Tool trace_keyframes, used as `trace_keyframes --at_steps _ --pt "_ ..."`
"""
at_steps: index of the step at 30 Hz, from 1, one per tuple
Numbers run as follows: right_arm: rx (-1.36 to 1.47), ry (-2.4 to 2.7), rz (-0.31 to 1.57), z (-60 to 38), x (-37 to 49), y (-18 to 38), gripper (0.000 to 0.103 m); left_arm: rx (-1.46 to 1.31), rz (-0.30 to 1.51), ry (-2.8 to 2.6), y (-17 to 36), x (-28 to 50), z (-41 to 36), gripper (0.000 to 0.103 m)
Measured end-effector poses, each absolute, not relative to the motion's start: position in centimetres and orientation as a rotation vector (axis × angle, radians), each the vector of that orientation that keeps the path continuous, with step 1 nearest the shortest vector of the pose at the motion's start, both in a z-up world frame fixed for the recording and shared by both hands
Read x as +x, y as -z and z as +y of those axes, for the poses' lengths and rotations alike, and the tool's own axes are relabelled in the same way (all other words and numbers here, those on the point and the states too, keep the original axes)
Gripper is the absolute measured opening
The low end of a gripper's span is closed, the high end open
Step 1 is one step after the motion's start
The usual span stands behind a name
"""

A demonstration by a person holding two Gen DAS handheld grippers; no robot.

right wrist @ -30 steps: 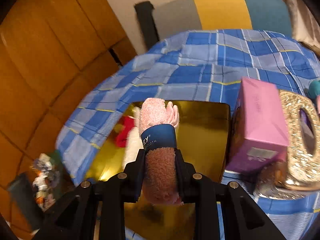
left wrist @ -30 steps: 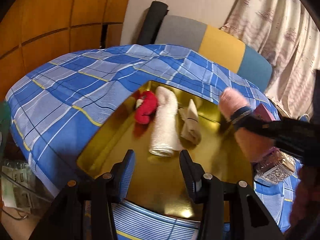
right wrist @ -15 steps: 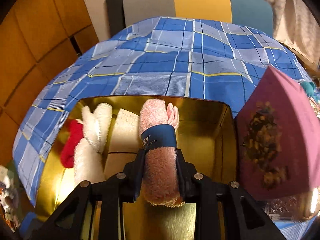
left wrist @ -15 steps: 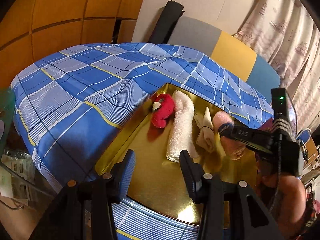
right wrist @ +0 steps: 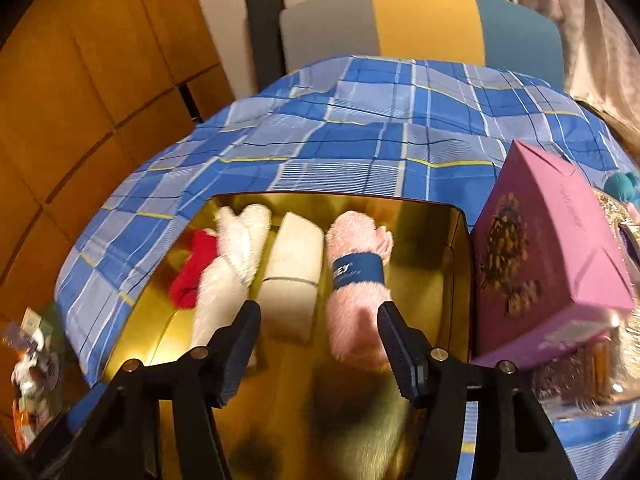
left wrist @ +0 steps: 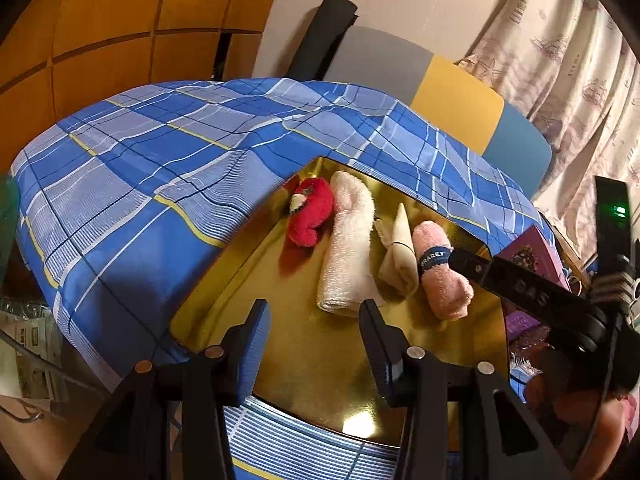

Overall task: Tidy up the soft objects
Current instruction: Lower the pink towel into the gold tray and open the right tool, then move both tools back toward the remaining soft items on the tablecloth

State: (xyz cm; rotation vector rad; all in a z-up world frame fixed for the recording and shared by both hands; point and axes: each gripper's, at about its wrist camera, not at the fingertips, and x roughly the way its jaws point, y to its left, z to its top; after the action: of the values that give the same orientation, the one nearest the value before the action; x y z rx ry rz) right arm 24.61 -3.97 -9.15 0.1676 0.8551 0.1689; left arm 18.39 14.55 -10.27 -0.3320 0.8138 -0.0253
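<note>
Right tongs (right wrist: 318,342): jaws opening; pink towel roll between them, lying against the right finger, clear of the left finger; pads no longer pressing on it.
Left tongs (left wrist: 314,332): jaws moderately apart, nothing between them; hovered over the near part of the tray.
Pink towel roll (right wrist: 354,280): fluffy pale-pink terry, rolled into a cylinder, bound round the middle by a dark blue paper band with white lettering; lay on the tray floor, its near end between the right tongs' fingers, its far end pointing away from them; ahead and to the right of the left tongs (left wrist: 440,270).
Cream cloth (right wrist: 292,276): folded flat, a thin dark line across it; just left of the pink roll, ahead of the right tongs' left finger.
White towel roll (right wrist: 230,272): shaggy, long; left of the cream cloth, directly ahead of the left tongs (left wrist: 348,248).
Red plush toy (left wrist: 312,216): small, with a pale patch at its far end; touching the white roll's left side, farthest left in the row.
Gold tray (left wrist: 320,376): shiny, rectangular, raised walls; beneath both tongs, held all four soft items.
Plaid cloth (left wrist: 140,184): blue, white and yellow checks; under the tray, spread beyond and left of the tongs.
Purple box (right wrist: 548,248): floral print on its face; just right of the tray, right of the right tongs.
</note>
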Motion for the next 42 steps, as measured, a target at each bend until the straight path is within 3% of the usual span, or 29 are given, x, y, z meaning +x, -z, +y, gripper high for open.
trace_keyframes --at_steps 18,29,37,42 --pt "0.017 -0.200 0.722 -4.5 16.8 4.0 0.063 -0.299 0.813 0.097 9.8 17.8 12.2 0.046" --pt "0.025 -0.065 0.651 -12.6 11.5 0.4 0.065 -0.217 0.775 0.245 8.5 15.8 7.3 0.046" --pt "0.049 0.074 0.683 -20.4 8.3 2.0 0.067 -0.156 0.754 0.389 7.4 13.2 2.5 0.046" --pt "0.132 0.190 0.786 -27.0 7.0 6.2 0.067 -0.116 0.777 0.478 7.7 11.6 -1.3 0.046"
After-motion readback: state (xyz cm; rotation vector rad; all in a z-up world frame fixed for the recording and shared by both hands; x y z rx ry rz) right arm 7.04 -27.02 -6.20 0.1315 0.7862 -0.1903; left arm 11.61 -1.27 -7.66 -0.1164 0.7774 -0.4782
